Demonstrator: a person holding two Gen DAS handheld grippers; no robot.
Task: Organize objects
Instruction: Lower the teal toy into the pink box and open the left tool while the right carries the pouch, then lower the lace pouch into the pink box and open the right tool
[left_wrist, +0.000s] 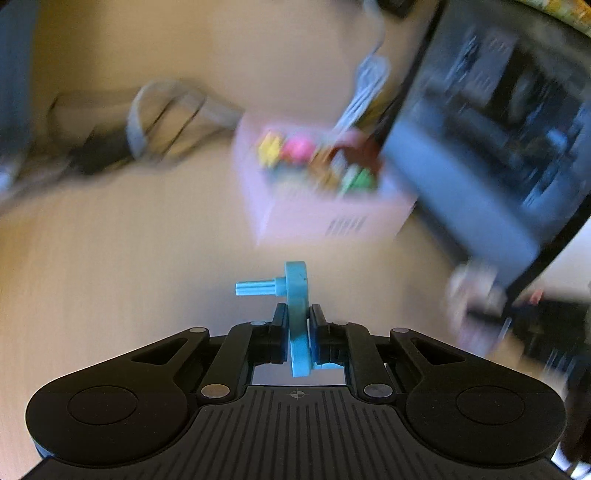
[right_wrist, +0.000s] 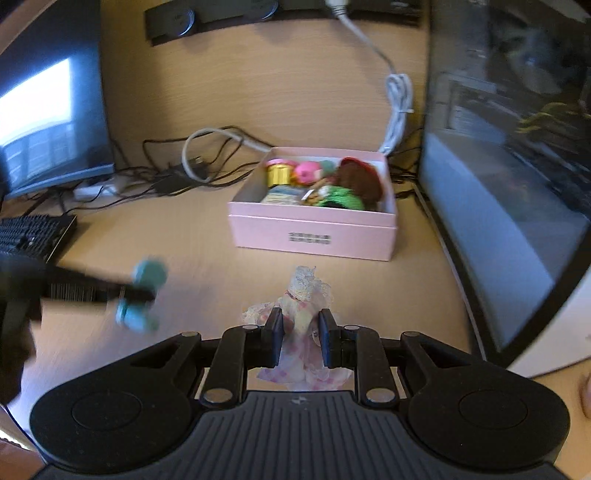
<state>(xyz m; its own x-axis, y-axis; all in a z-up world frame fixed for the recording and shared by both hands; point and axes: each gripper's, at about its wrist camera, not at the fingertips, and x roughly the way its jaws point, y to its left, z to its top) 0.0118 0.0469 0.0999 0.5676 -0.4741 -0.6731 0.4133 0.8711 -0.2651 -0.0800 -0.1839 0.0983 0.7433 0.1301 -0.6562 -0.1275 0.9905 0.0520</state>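
My left gripper (left_wrist: 297, 314) is shut on a light blue plastic wheel with a peg (left_wrist: 295, 295) and holds it above the desk; it also shows blurred at the left of the right wrist view (right_wrist: 142, 295). My right gripper (right_wrist: 301, 321) is shut on a small doll in a pink lace dress (right_wrist: 303, 295). A pink box (right_wrist: 314, 232) with several small toys inside stands ahead on the desk, also blurred in the left wrist view (left_wrist: 325, 218).
A monitor (right_wrist: 517, 184) stands close at the right, another screen (right_wrist: 48, 122) at the left. A black keyboard (right_wrist: 33, 232) lies at the left. Cables (right_wrist: 207, 162) and a white cord bundle (right_wrist: 399, 107) lie behind the box on the wooden desk (right_wrist: 207, 92).
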